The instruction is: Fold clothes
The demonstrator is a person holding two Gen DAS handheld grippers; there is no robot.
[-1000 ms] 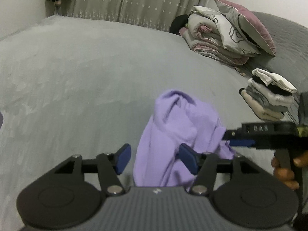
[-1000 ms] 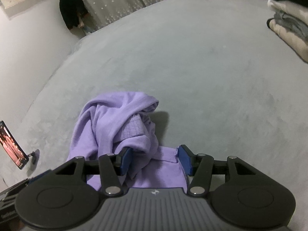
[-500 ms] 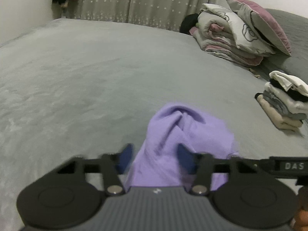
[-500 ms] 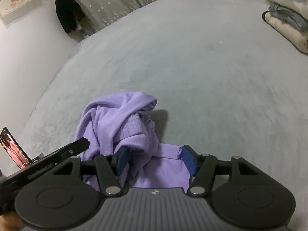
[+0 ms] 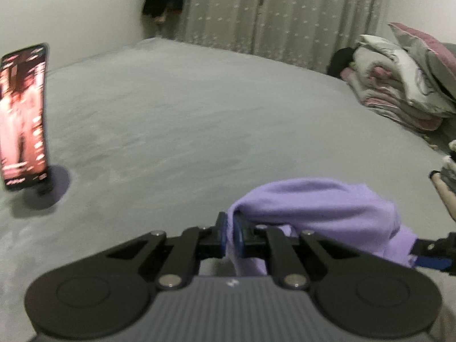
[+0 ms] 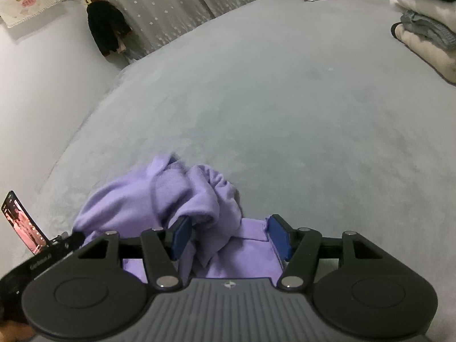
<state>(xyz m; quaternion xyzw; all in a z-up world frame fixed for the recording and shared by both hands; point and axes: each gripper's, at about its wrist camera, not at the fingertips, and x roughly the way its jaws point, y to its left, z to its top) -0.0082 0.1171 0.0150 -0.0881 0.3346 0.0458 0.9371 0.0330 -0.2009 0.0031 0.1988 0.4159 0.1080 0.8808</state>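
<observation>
A crumpled lilac garment [image 5: 319,205] lies on the grey bed [image 5: 199,114]. My left gripper [image 5: 230,235] is shut on an edge of it at its left side, and the cloth bunches up to the right of the fingers. In the right wrist view the garment [image 6: 171,199] sits in a heap just ahead. My right gripper [image 6: 228,235] is open, with the cloth between and under its blue pads. The left gripper's body [image 6: 42,259] shows at that view's lower left.
A phone [image 5: 24,114] stands upright on a stand at the bed's left side, its screen lit. A stack of folded clothes [image 6: 424,28] lies at the right. Bedding and pillows [image 5: 404,79] are piled at the far right by the curtain.
My left gripper has swung left and closed on the garment's edge; it was open before. The heap has been pulled and changed shape. My right gripper stays open over the cloth.
</observation>
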